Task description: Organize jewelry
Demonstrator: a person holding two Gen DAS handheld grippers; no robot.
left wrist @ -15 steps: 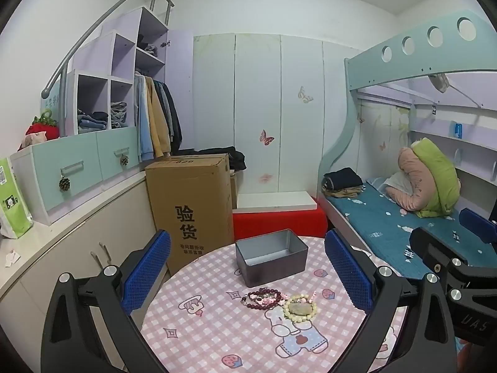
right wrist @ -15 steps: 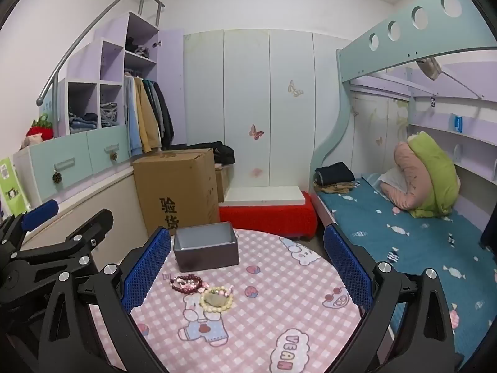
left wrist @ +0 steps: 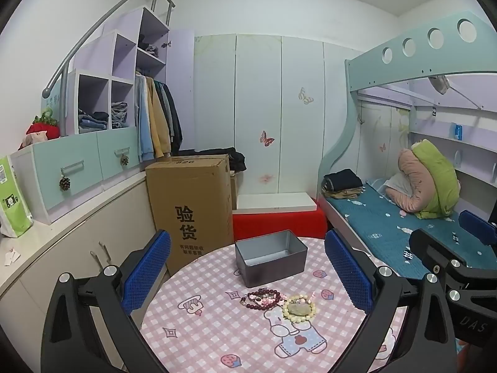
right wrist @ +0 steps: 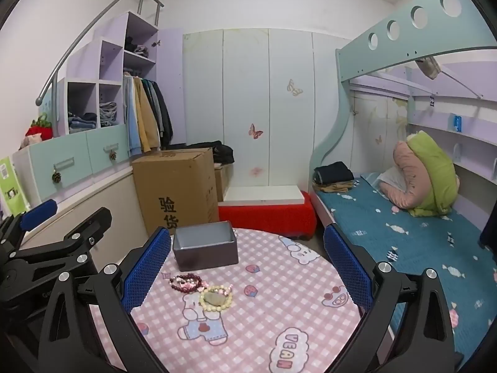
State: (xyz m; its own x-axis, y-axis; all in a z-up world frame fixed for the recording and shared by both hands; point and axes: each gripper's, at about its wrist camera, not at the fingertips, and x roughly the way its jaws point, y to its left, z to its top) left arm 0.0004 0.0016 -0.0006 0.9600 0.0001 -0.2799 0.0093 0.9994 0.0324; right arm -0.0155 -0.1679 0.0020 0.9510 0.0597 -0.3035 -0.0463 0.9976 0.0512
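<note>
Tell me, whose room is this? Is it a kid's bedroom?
Probably yes, a child's bedroom. There is a bunk bed with a teal sheet, clothes hanging in an open wardrobe, and butterfly stickers on the wall panels. The round table wears a pink cartoon cloth.

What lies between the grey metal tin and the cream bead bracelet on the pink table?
The dark red bead bracelet lies between the tin and cream bracelet, in both wrist views.
</note>
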